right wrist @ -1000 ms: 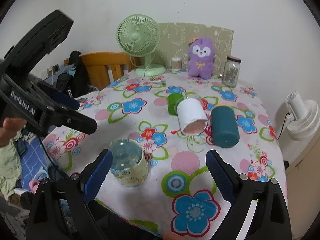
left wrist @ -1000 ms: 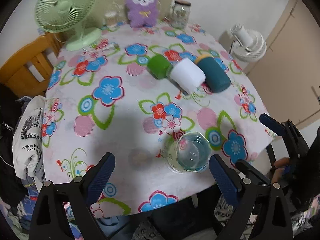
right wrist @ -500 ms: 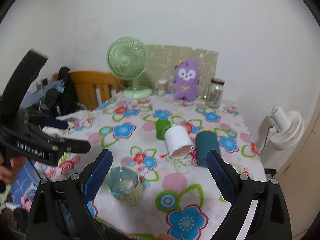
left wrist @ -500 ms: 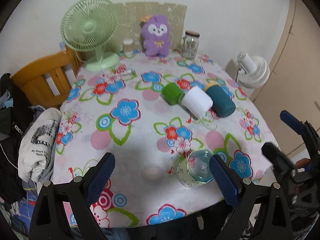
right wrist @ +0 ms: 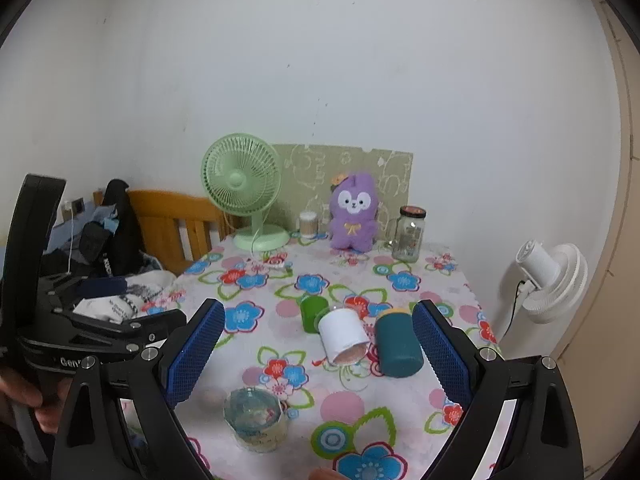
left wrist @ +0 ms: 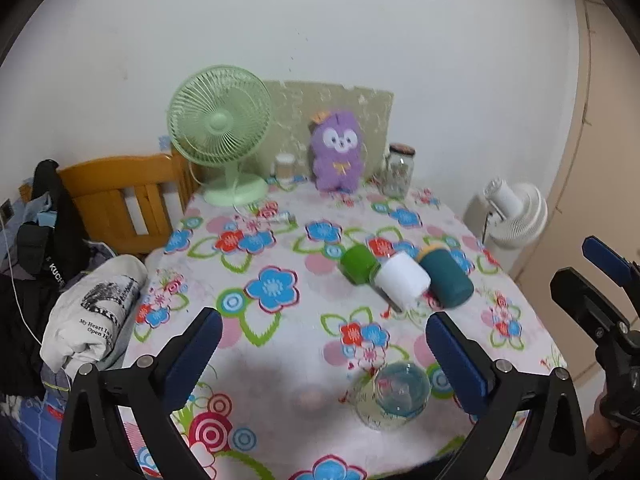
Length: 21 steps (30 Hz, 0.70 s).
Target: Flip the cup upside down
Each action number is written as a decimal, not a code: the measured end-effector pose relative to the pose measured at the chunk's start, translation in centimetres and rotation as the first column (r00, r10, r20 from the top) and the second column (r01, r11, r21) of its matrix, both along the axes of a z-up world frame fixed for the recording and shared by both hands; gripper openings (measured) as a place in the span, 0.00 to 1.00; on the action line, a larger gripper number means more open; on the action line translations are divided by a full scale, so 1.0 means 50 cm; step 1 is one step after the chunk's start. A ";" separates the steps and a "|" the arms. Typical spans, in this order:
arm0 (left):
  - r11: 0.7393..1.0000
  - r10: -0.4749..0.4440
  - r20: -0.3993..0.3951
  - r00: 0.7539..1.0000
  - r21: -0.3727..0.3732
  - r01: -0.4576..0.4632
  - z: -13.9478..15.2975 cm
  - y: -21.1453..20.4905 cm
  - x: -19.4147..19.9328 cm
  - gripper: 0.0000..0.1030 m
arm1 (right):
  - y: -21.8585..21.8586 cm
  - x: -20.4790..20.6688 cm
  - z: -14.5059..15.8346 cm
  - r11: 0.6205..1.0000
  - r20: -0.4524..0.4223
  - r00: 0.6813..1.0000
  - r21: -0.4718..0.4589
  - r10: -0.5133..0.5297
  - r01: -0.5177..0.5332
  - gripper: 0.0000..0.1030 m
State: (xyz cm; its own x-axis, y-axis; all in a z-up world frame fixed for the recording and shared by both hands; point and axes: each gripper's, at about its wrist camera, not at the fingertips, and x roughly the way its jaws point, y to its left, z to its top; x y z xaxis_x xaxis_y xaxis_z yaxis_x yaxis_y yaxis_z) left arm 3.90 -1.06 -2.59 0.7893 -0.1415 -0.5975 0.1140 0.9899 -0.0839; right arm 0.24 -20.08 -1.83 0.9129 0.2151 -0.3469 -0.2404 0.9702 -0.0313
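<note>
Both tools released, holding nothing: left tool and right tool above the surface, glass cup standing inverted near its front edge.

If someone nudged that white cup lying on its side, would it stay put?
Probably not. The white cup lies on its side, so a push across it would likely roll it. The green cup and teal cup flank it and might stop it. It looks light.

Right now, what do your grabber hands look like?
Both grippers, left and right, are black frames shaped like wide forks with silver screws. Each finger ends in a flat blue pad with a bumpy grid. White letters starting "Gen" mark the left one. Bare fingers hold each handle.
</note>
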 end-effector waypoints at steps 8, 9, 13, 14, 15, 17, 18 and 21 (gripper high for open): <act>0.996 0.090 0.164 0.982 -0.008 -0.090 0.018 0.003 -0.031 1.00 | -0.003 -0.022 0.032 0.998 0.083 0.995 0.031 -0.050 0.048 1.00; 0.995 0.102 0.182 0.978 -0.014 -0.102 0.022 0.004 -0.036 1.00 | -0.004 -0.024 0.035 0.998 0.090 0.995 0.033 -0.053 0.050 1.00; 0.989 0.148 0.247 0.958 -0.041 -0.142 0.037 0.011 -0.050 1.00 | -0.004 -0.030 0.041 0.998 0.105 0.993 0.030 -0.059 0.057 1.00; 0.987 0.158 0.261 0.952 -0.051 -0.150 0.041 0.015 -0.054 1.00 | -0.004 -0.031 0.042 0.998 0.107 0.992 0.030 -0.062 0.059 1.00; 0.986 0.167 0.271 0.948 -0.058 -0.157 0.044 0.017 -0.056 1.00 | -0.004 -0.030 0.042 0.998 0.107 0.992 0.031 -0.063 0.060 1.00; 0.985 0.175 0.295 0.940 -0.062 -0.164 0.051 0.019 -0.062 1.00 | -0.006 -0.030 0.043 0.997 0.108 0.992 0.036 -0.068 0.064 1.00; 0.984 0.178 0.309 0.934 -0.057 -0.169 0.055 0.020 -0.066 1.00 | -0.006 -0.031 0.044 0.997 0.111 0.991 0.040 -0.070 0.066 1.00; 0.983 0.185 0.345 0.920 -0.044 -0.181 0.063 0.019 -0.074 1.00 | -0.009 -0.033 0.050 0.996 0.122 0.990 0.048 -0.076 0.071 1.00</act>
State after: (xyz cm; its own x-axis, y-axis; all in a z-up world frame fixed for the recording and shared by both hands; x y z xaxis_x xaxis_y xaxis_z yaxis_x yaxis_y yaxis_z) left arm 0.19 -0.11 0.58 0.9594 0.0200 -0.2813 -0.0450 0.9956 -0.0827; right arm -1.43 -20.51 0.69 0.9621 0.1580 -0.2222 -0.1651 0.9862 -0.0134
